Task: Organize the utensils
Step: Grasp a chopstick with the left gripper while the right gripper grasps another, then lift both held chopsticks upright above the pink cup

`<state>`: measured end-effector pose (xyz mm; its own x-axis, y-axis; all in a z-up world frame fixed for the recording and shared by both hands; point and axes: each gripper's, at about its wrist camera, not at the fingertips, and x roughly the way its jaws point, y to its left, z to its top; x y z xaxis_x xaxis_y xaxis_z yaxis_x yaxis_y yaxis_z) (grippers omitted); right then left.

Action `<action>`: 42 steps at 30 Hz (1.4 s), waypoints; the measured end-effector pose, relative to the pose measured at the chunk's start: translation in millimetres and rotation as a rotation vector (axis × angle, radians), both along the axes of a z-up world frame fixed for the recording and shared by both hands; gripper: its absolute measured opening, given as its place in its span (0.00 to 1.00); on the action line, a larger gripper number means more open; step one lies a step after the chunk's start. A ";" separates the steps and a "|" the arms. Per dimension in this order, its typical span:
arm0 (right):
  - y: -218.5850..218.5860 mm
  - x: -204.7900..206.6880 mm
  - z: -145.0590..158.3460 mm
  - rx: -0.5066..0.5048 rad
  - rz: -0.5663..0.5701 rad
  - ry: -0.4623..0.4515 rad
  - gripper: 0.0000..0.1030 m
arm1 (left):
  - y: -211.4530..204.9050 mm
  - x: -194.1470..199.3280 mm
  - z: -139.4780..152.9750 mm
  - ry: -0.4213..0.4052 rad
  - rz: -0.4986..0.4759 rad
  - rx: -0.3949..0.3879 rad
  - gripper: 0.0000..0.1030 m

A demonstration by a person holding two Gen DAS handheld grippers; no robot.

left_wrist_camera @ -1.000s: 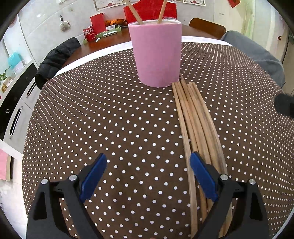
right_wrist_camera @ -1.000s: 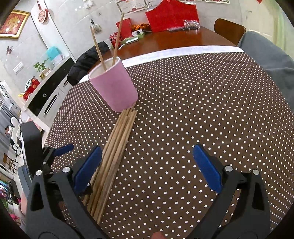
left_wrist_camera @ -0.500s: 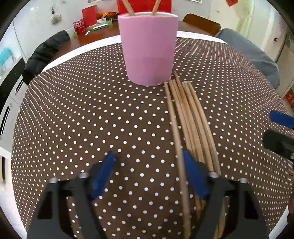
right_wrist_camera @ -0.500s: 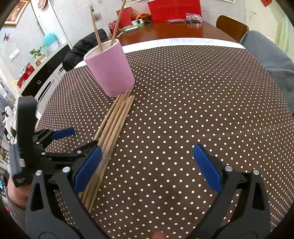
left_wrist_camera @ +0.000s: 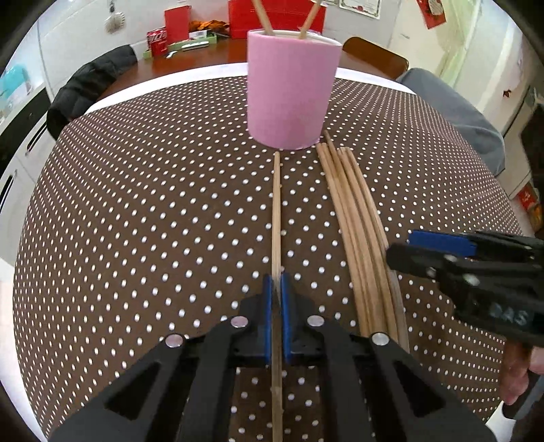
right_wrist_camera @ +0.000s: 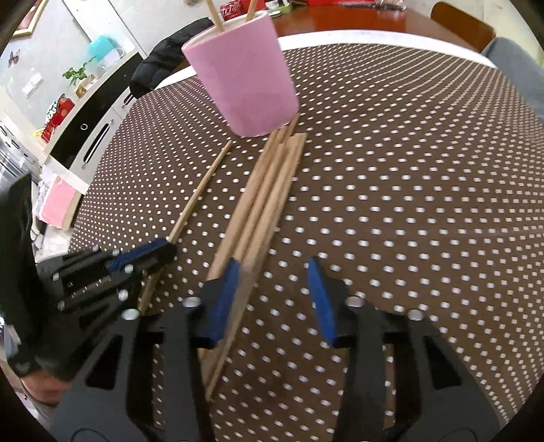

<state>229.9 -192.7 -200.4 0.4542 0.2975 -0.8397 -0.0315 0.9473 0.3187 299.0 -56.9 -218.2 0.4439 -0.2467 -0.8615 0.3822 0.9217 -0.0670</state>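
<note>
Left gripper: jaws pressed together on a single chopstick, which lies apart from the others, its far tip close to the base of the pink cup. Remaining loose chopsticks lie bundled side by side on the brown polka-dot bench, far ends touching or just beside the cup's base. Two more chopsticks stand upright-tilted inside the cup. Right gripper: jaws closing, part spread over the near end of the bundle; its left pad sits against the bundle's edge, the right pad apart from it over bare cloth.
</note>
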 end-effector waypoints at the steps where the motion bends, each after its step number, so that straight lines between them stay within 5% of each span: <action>1: 2.1 1.1 1.2 -0.007 0.001 -0.001 0.34 | 0.4 -0.4 -0.1 -0.001 0.003 0.001 0.05; 5: 8.5 6.2 4.2 -0.012 0.012 0.008 0.26 | -2.9 -9.5 0.7 -0.008 -0.001 0.029 0.08; 8: 16.5 9.5 5.3 -0.022 0.027 0.012 0.23 | -8.2 -2.2 2.1 -0.022 -0.002 0.032 0.29; 10: 18.7 11.5 5.0 -0.016 0.040 0.013 0.18 | -10.4 1.0 0.8 -0.034 -0.008 0.042 0.29; 11: 19.8 11.7 5.1 -0.014 0.042 0.011 0.12 | -10.0 0.8 1.2 -0.039 -0.013 0.045 0.29; 14: 20.2 10.0 4.5 -0.013 0.043 0.004 0.07 | -10.2 2.6 1.6 -0.037 -0.021 0.042 0.06; 26: -21.7 -1.8 3.1 0.093 0.014 0.009 0.03 | 12.2 -14.1 10.8 -0.022 0.012 -0.055 0.05; 42: 40.8 33.4 -0.2 -0.250 0.070 0.069 0.13 | 12.1 -15.3 6.0 -0.027 0.012 -0.033 0.06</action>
